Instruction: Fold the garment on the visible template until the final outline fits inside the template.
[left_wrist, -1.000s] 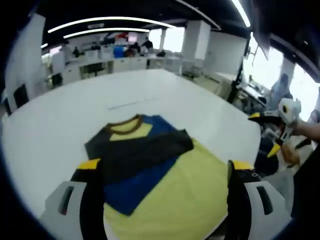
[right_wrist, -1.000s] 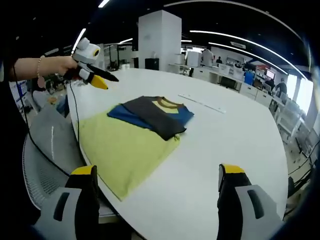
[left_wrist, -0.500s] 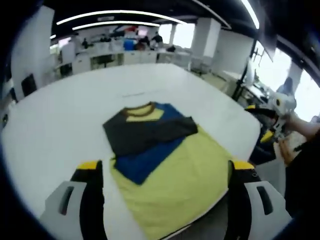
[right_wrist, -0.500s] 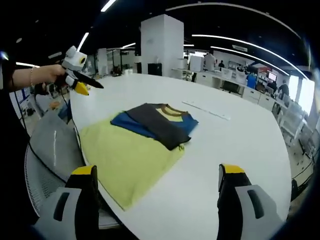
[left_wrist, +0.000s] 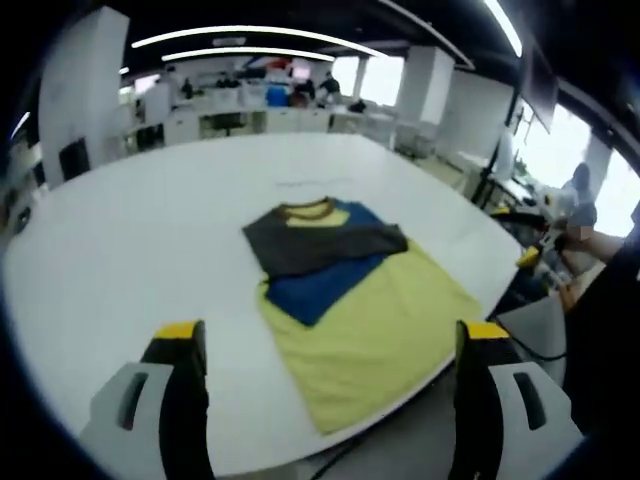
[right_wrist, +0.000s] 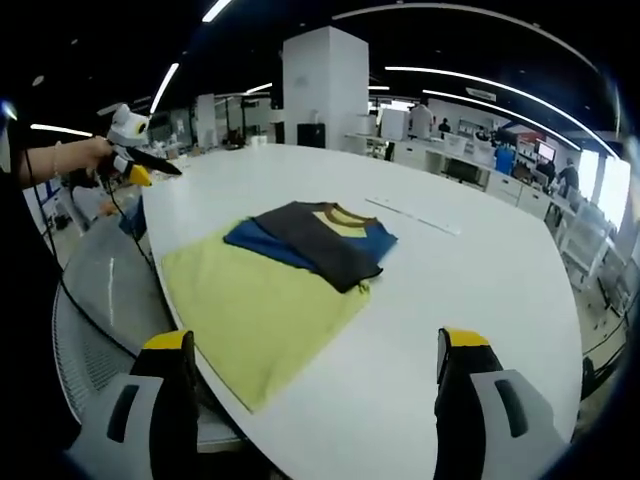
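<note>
Both grippers off garment (right_wrist: 290, 275), jaws apart; left gripper (right_wrist: 140, 170) raised beside table (right_wrist: 480, 280).

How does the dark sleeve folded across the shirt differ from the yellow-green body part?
The dark sleeve is charcoal, narrow and lies on top near the collar. The yellow-green body is broad, spread flat as one layer, reaching the table's edge. Both belong to one garment.

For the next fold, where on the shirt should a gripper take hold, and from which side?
Take the shirt by its yellow hem corners, coming in from the table edge nearest the person. That end lies flat and single-layered with the hem close to the rim, while the collar end already has dark sleeves folded across it. Probably lift the hem toward the collar. Both grippers stand open, clear of the cloth.
</note>
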